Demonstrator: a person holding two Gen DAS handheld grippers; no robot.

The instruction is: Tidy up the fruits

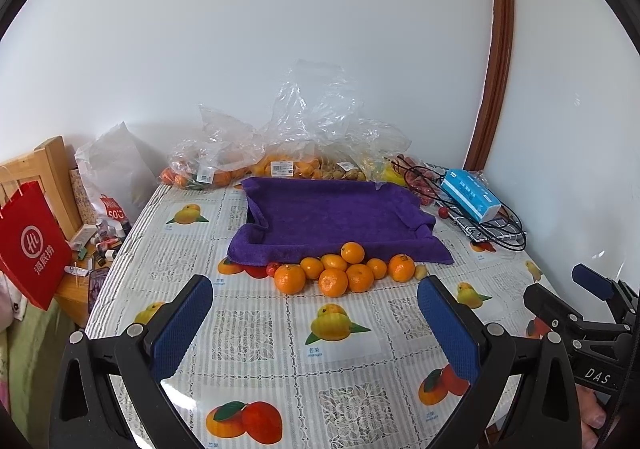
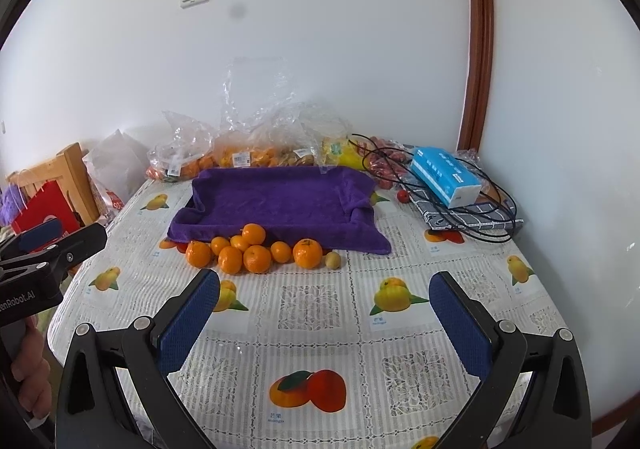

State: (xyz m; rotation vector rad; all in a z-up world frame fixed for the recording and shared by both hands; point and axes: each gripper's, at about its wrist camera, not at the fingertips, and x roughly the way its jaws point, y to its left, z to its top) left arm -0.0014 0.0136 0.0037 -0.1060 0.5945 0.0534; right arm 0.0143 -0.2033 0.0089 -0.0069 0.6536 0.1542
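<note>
Several small oranges (image 1: 340,273) (image 2: 252,249) lie heaped on the table against the near edge of a tray lined with a purple towel (image 1: 332,217) (image 2: 276,201). A small yellow-green fruit (image 2: 333,260) (image 1: 420,271) rests at the right end of the heap. A red fruit (image 1: 273,269) peeks out at its left end. My left gripper (image 1: 316,325) is open, well short of the oranges, with nothing between its blue pads. My right gripper (image 2: 324,325) is also open and empty, hovering over the tablecloth nearer than the heap.
Clear plastic bags of oranges and other fruit (image 1: 280,157) (image 2: 248,153) line the wall behind the tray. A blue tissue pack (image 2: 446,176), black cable (image 2: 492,209) and a loose red fruit (image 2: 403,196) sit back right. A red paper bag (image 1: 30,245) hangs left of the table.
</note>
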